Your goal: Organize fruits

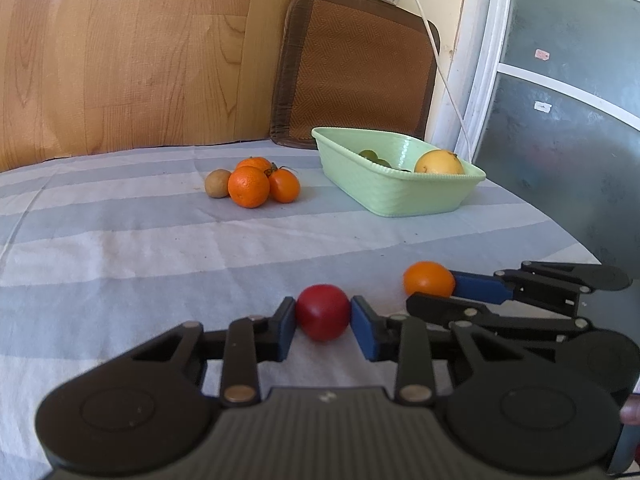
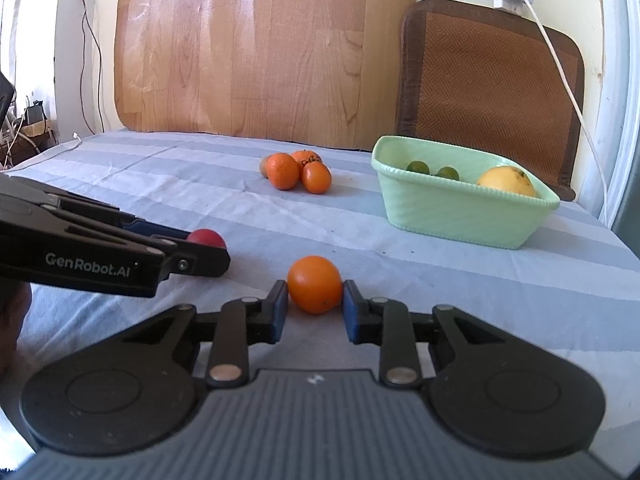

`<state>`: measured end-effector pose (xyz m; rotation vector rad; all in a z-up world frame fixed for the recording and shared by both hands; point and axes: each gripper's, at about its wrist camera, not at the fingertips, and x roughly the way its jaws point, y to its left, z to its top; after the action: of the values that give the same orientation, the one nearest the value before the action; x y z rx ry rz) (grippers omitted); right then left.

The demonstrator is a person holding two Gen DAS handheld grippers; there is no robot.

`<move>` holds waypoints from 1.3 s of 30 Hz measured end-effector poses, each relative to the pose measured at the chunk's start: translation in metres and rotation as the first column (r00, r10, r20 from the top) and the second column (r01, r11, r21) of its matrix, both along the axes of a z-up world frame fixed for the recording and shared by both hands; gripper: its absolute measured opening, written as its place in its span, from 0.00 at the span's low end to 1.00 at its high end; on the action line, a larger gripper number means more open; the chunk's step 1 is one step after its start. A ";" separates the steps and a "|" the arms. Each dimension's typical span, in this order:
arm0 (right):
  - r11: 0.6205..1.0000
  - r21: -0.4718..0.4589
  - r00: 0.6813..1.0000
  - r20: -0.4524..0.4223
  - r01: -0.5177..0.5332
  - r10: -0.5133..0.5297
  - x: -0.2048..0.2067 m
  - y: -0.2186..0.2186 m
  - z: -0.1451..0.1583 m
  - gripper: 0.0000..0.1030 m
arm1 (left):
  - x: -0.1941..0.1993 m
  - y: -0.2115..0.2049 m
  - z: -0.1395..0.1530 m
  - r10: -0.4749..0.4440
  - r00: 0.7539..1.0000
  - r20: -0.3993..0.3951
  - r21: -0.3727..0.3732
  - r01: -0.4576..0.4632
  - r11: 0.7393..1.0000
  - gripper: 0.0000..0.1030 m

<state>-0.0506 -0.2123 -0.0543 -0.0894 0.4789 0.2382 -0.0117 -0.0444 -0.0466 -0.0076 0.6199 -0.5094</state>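
My left gripper (image 1: 323, 322) is shut on a red fruit (image 1: 322, 312) low over the striped tablecloth (image 1: 140, 248). My right gripper (image 2: 315, 300) is shut on an orange fruit (image 2: 315, 283) beside it; that fruit also shows in the left wrist view (image 1: 428, 279). The red fruit shows in the right wrist view (image 2: 206, 237) behind the left gripper's fingers. A pale green basket (image 1: 400, 196) at the far right holds a yellow fruit (image 1: 439, 163) and small green fruits (image 1: 370, 156). A pile of oranges (image 1: 249, 186) with a brown fruit (image 1: 217, 183) lies left of the basket.
A woven brown cushion (image 1: 356, 68) leans on the wall behind the basket. A wooden board (image 1: 132, 52) stands along the back. A white cable (image 1: 444, 80) hangs from a wall plug. The table edge curves off at the right by a glass door (image 1: 560, 100).
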 end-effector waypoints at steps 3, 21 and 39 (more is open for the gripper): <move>1.000 0.014 1.000 -0.002 0.015 -0.015 0.000 -0.002 0.001 0.30 | 0.000 0.000 0.000 0.002 1.000 -0.003 -0.004 -0.002 1.000 0.29; 0.998 0.061 0.999 0.014 0.032 -0.033 -0.002 -0.010 0.003 0.30 | 0.006 0.008 0.002 0.011 0.999 -0.039 -0.077 -0.014 0.997 0.29; 0.991 0.097 0.975 0.193 0.092 -0.110 0.043 -0.057 0.042 0.30 | 0.119 -0.069 0.065 -0.094 0.995 -0.032 -0.139 0.089 0.986 0.29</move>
<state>-0.0077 -0.2691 -0.0120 -0.0030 0.2732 0.1480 0.1076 -0.1136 0.0182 -0.1199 0.6240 -0.6414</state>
